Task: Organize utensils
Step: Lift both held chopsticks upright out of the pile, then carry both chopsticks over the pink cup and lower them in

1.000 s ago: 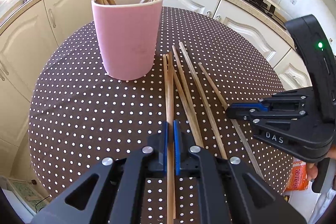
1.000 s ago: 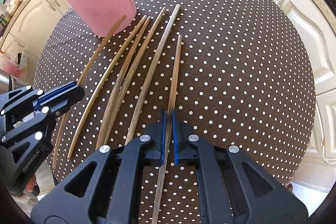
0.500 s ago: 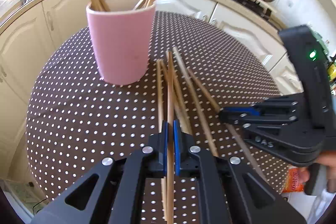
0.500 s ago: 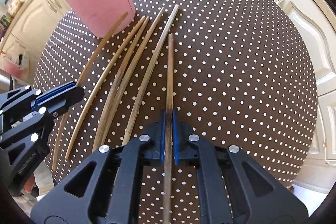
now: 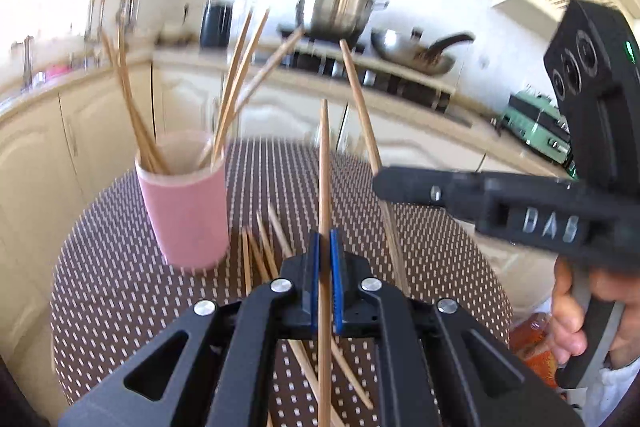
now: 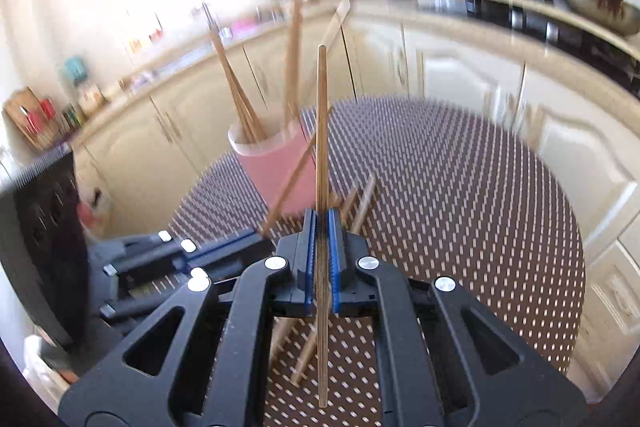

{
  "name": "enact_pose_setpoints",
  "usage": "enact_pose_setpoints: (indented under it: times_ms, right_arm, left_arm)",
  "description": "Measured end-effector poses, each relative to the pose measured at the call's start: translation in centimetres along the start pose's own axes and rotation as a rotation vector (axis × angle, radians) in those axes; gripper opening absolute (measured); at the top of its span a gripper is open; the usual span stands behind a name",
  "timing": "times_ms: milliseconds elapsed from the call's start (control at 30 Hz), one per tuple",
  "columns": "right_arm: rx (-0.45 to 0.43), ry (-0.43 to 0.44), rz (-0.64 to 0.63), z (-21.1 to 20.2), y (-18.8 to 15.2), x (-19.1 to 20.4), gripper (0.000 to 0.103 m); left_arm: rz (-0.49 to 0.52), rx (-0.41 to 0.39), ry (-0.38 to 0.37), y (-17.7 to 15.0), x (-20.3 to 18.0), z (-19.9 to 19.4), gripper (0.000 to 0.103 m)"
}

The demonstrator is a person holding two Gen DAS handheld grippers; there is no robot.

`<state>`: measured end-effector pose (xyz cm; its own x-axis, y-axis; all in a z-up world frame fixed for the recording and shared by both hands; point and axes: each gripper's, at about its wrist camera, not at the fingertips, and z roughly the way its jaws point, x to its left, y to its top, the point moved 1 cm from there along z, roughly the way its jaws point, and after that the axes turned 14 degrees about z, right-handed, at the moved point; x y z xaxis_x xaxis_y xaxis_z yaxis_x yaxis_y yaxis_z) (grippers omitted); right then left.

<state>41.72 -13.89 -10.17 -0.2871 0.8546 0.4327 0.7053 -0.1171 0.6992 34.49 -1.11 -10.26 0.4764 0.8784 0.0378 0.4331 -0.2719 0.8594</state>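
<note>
One chopstick (image 5: pixel 325 187) is being pinched between the pressed-together blue pads of the left gripper (image 5: pixel 325 267), its long end rising ahead of and above the jaws, its short end trailing behind them. A second chopstick (image 6: pixel 321 147) is being clamped the same way in the right gripper (image 6: pixel 321 247), which is being seen to the right of the left one in the left wrist view. Both sticks are being carried clear of the dotted tablecloth (image 6: pixel 460 207).

The pink cup (image 5: pixel 186 215), already holding several chopsticks, is being seen ahead and to the left of the left gripper, and ahead and slightly left of the right one. More loose chopsticks (image 5: pixel 264 247) are lying on the cloth below and just ahead of the jaws, between gripper and cup.

The sticks are being judged light, stiff and smooth, so pivoting or sliding inside a narrow pinch is likely. A hold toward the rear third, as is being used now, is leaving a long free end for steering into the cup. Collision with the sticks already leaning there is being judged the main risk.
</note>
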Motion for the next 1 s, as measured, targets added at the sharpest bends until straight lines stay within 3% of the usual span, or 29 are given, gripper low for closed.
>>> enact_pose_setpoints:
  times_ms: [100, 233, 467, 767, 1000]
  right_arm:
    - [-0.092, 0.056, 0.002, -1.5, 1.3, 2.0, 0.007]
    - [-0.192, 0.109, -0.017, -2.0, 3.0, 4.1, 0.007]
    - [-0.327, 0.162, -0.053, -0.1, 6.3, 7.0, 0.007]
    - [-0.456, 0.187, -0.109, 3.0, 9.3, 10.0, 0.007]
    - [-0.492, 0.187, -0.119, 5.8, 9.6, 9.2, 0.007]
  left_arm:
    - [0.034, -0.116, 0.044, 0.6, -0.1, -1.4, 0.006]
    - [-0.012, -0.266, 0.094, 1.1, 1.6, -3.0, 0.006]
    - [-0.071, -0.461, 0.202, 3.2, 5.0, -4.4, 0.006]
    - [-0.146, -0.616, 0.265, 6.2, 10.1, -3.9, 0.006]
    - [-0.168, -0.619, 0.293, 6.7, 12.4, -0.9, 0.006]
